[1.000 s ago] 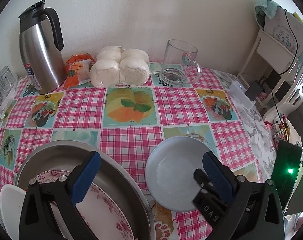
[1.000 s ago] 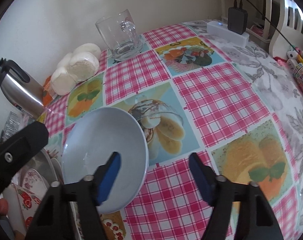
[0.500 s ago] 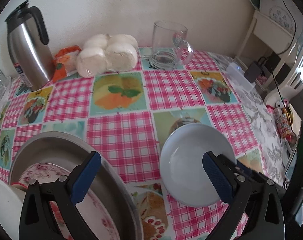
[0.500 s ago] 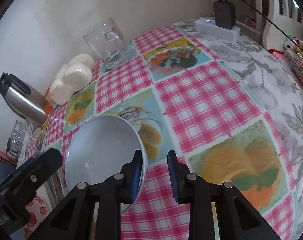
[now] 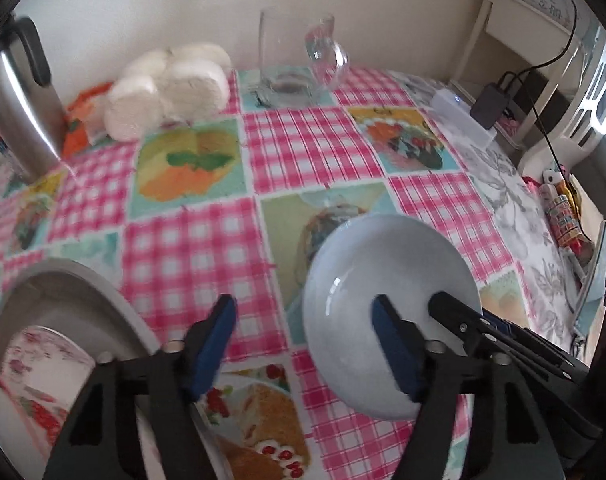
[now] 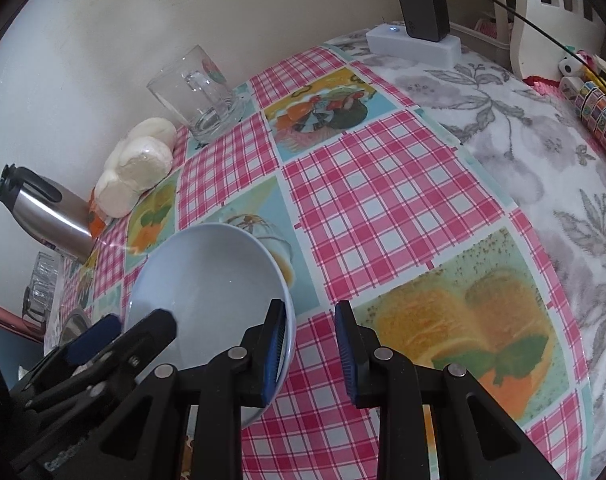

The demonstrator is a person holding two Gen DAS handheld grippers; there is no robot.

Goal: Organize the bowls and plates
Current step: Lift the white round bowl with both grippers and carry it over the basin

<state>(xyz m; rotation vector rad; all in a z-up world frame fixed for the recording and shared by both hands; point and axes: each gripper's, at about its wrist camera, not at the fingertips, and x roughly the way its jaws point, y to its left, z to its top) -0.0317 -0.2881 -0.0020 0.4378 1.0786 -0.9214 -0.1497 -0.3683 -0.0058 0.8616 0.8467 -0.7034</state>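
- One pale blue bowl (image 5: 387, 304) is being handled now: it sits tilted above the checked cloth on the bench (image 6: 383, 200), near the middle-front, not yet put away.
- Right gripper (image 6: 309, 354) has its fingers drawn close, with the bowl's near rim at the left finger (image 6: 275, 344); a gap shows between them, so I cannot tell whether the rim is really pinched.
- Left gripper (image 5: 303, 344) has its fingers spread wide and carries nothing; its right finger (image 5: 395, 354) reaches over the bowl.
- Some dishes already lie in the metal basin (image 5: 83, 292) at front left, including a flowered plate (image 5: 43, 364).
- My guess: sorting is partly done, and the bowl has yet to join that stack.
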